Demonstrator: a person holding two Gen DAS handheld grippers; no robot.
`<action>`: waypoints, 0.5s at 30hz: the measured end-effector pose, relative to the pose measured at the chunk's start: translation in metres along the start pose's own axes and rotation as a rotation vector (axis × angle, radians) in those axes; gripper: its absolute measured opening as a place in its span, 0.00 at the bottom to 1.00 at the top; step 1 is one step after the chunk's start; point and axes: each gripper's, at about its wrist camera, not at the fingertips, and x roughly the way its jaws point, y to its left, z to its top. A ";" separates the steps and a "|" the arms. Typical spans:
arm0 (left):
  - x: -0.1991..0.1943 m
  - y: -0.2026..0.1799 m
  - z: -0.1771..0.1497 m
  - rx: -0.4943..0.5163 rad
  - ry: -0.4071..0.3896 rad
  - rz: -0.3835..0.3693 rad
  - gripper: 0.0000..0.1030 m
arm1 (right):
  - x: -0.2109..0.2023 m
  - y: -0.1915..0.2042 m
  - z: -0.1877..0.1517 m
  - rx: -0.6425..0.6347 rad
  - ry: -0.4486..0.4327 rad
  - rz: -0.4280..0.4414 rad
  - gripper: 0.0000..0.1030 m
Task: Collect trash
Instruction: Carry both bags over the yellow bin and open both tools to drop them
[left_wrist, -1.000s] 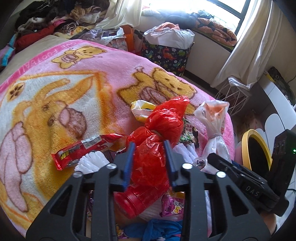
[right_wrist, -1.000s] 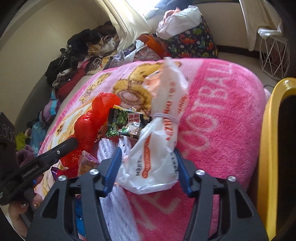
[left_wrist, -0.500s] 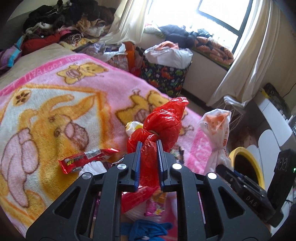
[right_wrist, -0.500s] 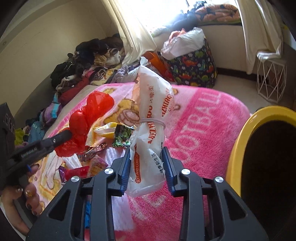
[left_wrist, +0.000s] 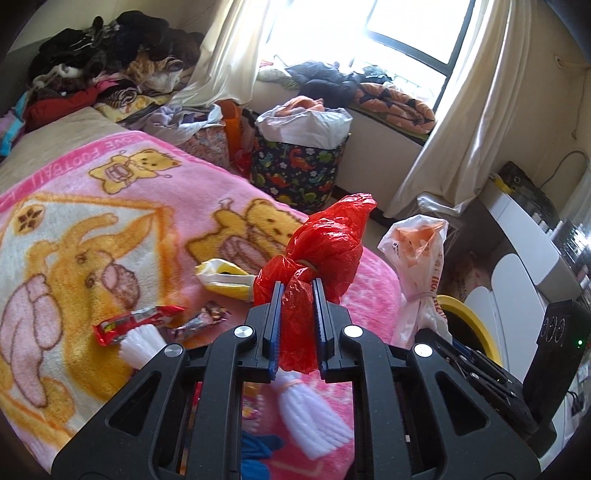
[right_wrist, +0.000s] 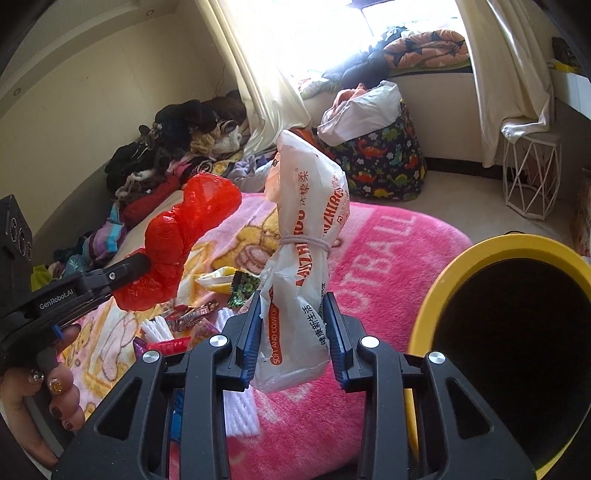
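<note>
The left claw (left_wrist: 297, 295) gripped a red bag (left_wrist: 325, 245); the right claw (right_wrist: 291, 306) clenched a white bag (right_wrist: 308, 236), seemingly clear of the bed (right_wrist: 388, 236), bin (right_wrist: 443, 280) to its right.

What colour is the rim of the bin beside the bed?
Yellow, with a dark inside. The bin shows best in the right wrist view.

right tongs (right_wrist: 293, 334): clamped on white printed bag (right_wrist: 306, 258), upright, tied with a band | left tongs (right_wrist: 142, 264) at 9 o'clock: pinching red plastic bag (right_wrist: 184, 240), hand (right_wrist: 40, 402) at 8 o'clock | yellow-rimmed bin (right_wrist: 436, 288) at 3 o'clock, beside the bed | pink blanket (right_wrist: 388, 258): wrappers (right_wrist: 192, 314) strewn at 7 o'clock of the white bag
</note>
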 end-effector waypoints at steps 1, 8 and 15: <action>0.000 -0.003 -0.001 0.006 0.001 -0.005 0.09 | -0.003 -0.002 0.000 0.002 -0.005 0.001 0.30; -0.002 -0.028 -0.004 0.044 -0.002 -0.033 0.09 | -0.028 -0.016 0.003 0.014 -0.043 -0.026 0.30; -0.003 -0.049 -0.008 0.071 0.003 -0.062 0.09 | -0.050 -0.032 0.003 0.051 -0.076 -0.060 0.30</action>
